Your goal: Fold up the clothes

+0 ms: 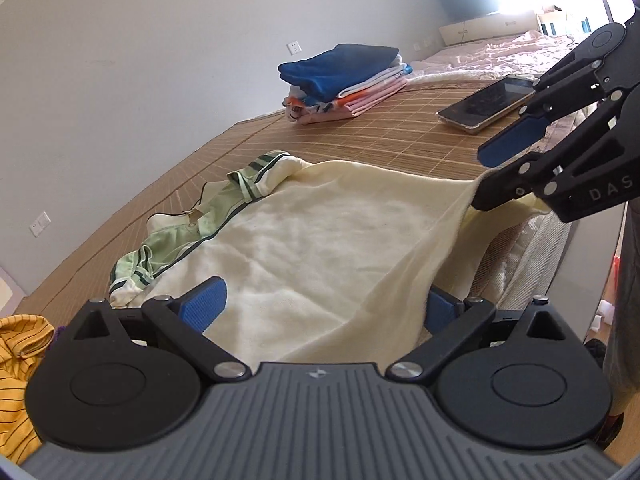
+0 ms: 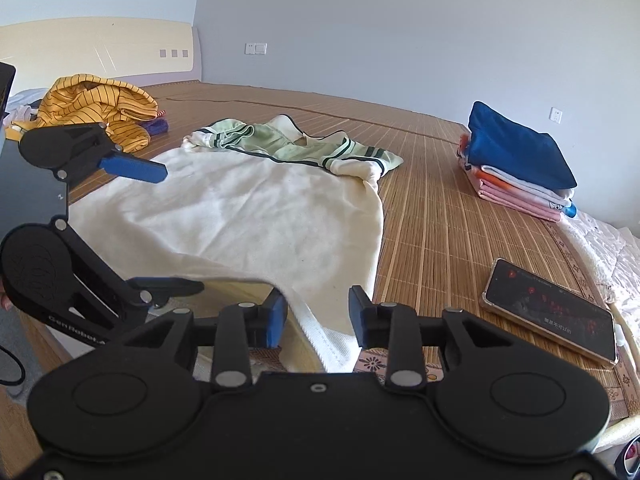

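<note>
A cream shirt [image 1: 312, 232] [image 2: 248, 216] with green striped collar and sleeves lies spread on the bamboo mat [image 1: 360, 136] [image 2: 432, 208], its hem toward me at the bed's edge. My left gripper [image 1: 324, 288] [image 2: 184, 228] is open wide, with one hem corner lying between its blue pads. At the other hem corner my right gripper [image 2: 317, 296] [image 1: 482, 179] is open too; the ribbed hem runs between its pads. In the left wrist view the cloth rises to the right gripper's lower finger.
A stack of folded clothes [image 1: 344, 80] [image 2: 516, 160], blue on top, sits far across the mat. A phone [image 1: 484, 106] [image 2: 548, 312] lies near the right gripper. A yellow striped garment [image 1: 16, 360] [image 2: 92, 108] is heaped by the headboard [image 2: 100, 48].
</note>
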`<state>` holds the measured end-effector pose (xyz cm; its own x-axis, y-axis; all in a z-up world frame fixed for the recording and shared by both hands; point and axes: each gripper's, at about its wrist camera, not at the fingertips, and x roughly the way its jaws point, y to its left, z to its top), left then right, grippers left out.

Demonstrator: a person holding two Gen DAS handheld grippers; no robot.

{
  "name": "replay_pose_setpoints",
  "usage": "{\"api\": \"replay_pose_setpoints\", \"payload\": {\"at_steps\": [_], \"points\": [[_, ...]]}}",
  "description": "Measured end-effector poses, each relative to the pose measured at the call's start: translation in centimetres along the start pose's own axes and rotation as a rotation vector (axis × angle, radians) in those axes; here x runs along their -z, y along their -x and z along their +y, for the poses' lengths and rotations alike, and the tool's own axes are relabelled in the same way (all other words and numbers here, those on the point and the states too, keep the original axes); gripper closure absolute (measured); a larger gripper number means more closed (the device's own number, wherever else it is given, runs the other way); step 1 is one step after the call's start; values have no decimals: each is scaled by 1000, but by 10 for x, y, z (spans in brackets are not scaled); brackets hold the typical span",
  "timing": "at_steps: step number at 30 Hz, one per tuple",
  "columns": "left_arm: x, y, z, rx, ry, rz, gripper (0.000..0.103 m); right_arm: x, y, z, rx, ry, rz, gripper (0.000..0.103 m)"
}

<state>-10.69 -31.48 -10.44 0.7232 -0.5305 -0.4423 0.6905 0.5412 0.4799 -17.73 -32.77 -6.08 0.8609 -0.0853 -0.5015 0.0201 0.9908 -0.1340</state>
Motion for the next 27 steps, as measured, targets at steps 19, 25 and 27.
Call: {"api": "replay_pose_setpoints", "payload": {"at_steps": [19,25,27], "points": [[72,63,58,-187,-56,224,2,18,3,-38,150,-66,75,50],[89,66,71,-273,-76,283,2,23,3,-47,159,-116,104,50],[91,69,75,-263,-62,292,2,22,3,-46,160,-113,110,50]]}}
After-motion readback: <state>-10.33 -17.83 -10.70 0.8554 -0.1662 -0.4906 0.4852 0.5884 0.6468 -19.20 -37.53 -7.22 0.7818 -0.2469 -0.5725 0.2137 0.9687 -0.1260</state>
